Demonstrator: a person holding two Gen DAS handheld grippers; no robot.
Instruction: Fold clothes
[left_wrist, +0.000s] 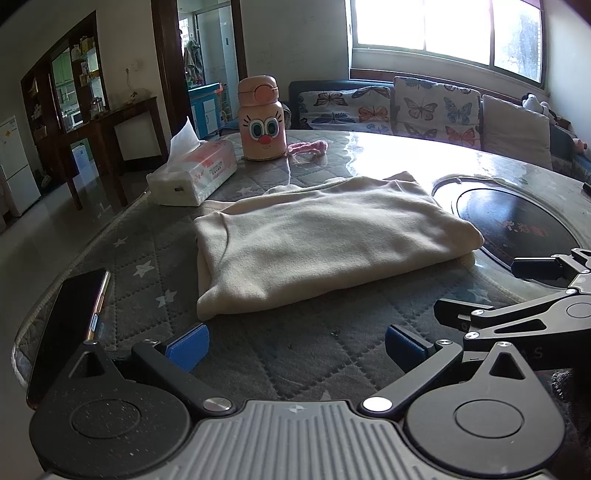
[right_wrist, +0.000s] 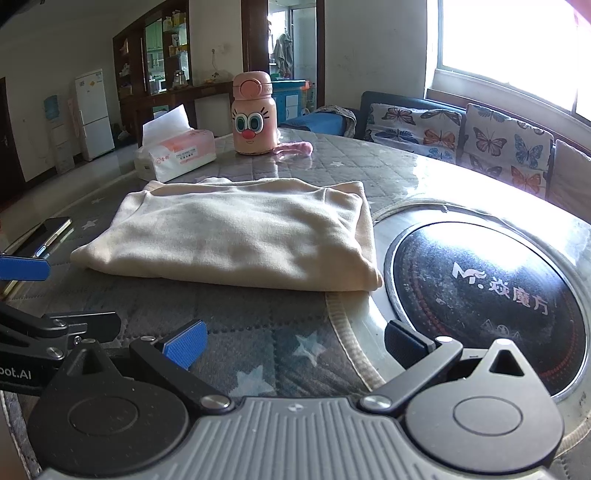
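Note:
A cream garment (left_wrist: 317, 240) lies folded into a thick rectangle on the grey star-quilted table cover (left_wrist: 147, 266); the right wrist view shows the garment (right_wrist: 240, 236) too. My left gripper (left_wrist: 295, 349) stands open just in front of its near edge, blue pads apart, nothing between them. My right gripper (right_wrist: 295, 345) is also open and empty, short of the garment's near right corner. In the left wrist view the right gripper's black fingers (left_wrist: 535, 269) show at the right edge.
A phone (left_wrist: 70, 325) lies at the table's left edge. A tissue pack (left_wrist: 195, 170), a pink cartoon bottle (left_wrist: 262, 122) and a pink strap (left_wrist: 308, 147) stand behind the garment. A round black cooktop (right_wrist: 487, 295) is set in the table to the right.

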